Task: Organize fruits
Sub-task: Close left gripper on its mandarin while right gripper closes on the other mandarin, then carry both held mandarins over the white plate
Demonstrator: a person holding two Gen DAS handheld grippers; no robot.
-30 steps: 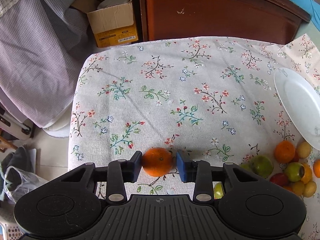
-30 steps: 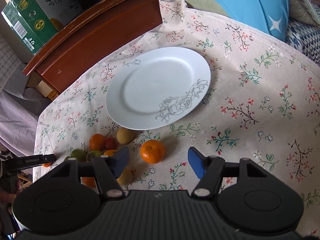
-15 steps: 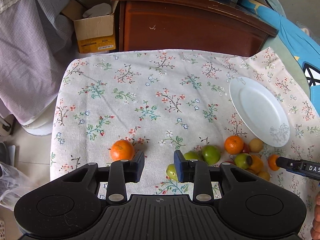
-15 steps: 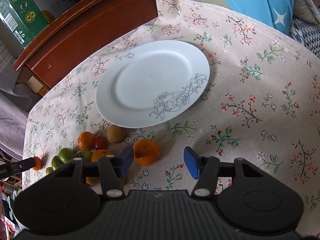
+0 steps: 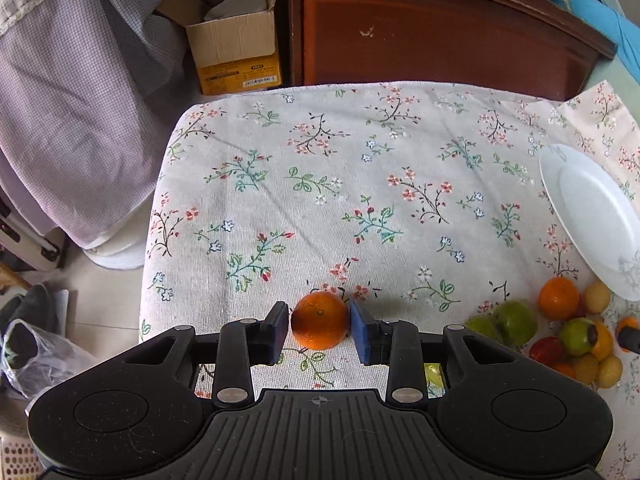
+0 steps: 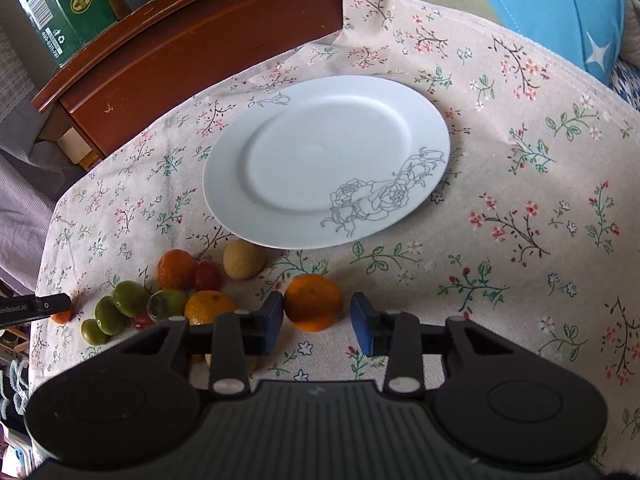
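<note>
While both cameras look down on the floral tablecloth (image 5: 360, 168), each claw frames an orange.

Left gripper (image 5: 319, 330): its blue pads stand about one orange-width apart, pressed against both flanks of an orange (image 5: 319, 326); it is clamped on that fruit.
Left orange: sits between the pads near the cloth's near edge, well apart from the other fruit; whether it rests on the cloth or is lifted slightly I cannot tell from this angle.
Fruit pile (image 5: 560, 332): to the right of the left gripper, a cluster of green, orange, red and yellowish fruits lies on the cloth just below the plate's near rim.
Plate (image 6: 224, 184): white, with a grey rose drawing on one side; it lies flat on the cloth beyond the fruit, nothing on it.
Right gripper (image 6: 318, 322): jaws apart, wider than the fruit between them.
Right orange (image 6: 314, 300): on the cloth between the right gripper's pads; the left pad (image 6: 274, 316) touches or nearly touches its side, while the right pad stands clear with a visible gap.
Pile from the right view: green fruits (image 6: 120, 308), a second orange (image 6: 208, 306) and a yellowish fruit (image 6: 244, 258) lie left of the right gripper.
Background: a brown wooden cabinet (image 5: 432, 32) stands behind the table, a cardboard box (image 5: 232, 52) beside it.
</note>
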